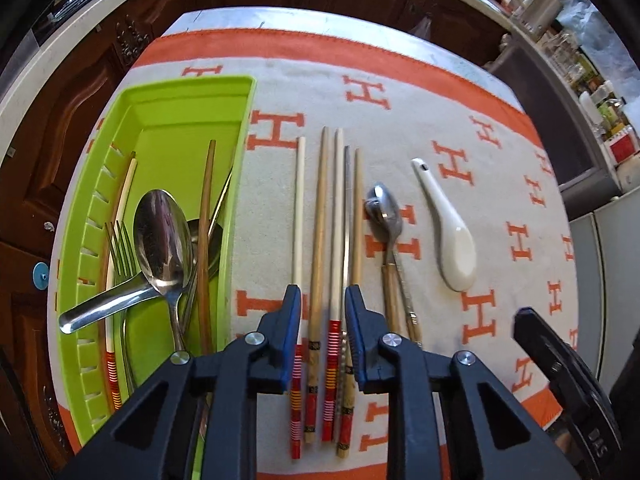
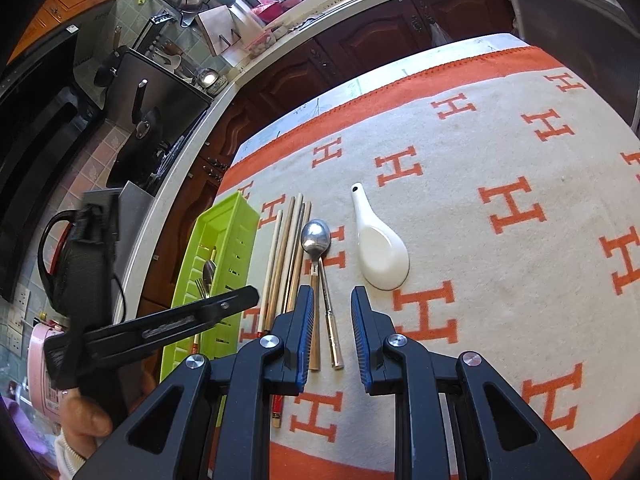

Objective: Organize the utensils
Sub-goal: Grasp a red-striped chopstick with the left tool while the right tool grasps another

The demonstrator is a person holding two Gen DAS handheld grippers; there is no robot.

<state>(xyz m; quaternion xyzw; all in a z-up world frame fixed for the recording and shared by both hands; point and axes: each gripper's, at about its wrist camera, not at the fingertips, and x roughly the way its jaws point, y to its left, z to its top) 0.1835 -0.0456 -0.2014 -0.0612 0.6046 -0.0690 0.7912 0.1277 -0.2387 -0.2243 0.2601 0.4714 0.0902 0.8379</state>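
Left tongs [image 1: 322,304] narrowed astride two chopsticks [image 1: 328,224], pads not visibly pressing, for carrying to green tray [image 1: 240,184]; right tongs [image 2: 333,312] parted, empty, over metal spoon [image 2: 320,256].

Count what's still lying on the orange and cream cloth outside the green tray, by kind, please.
Long wooden and pale chopsticks: 5
All-steel spoon: 1
Wood-handled utensil, head hidden under that spoon: 1
White ceramic soup spoon: 1
Total: 8
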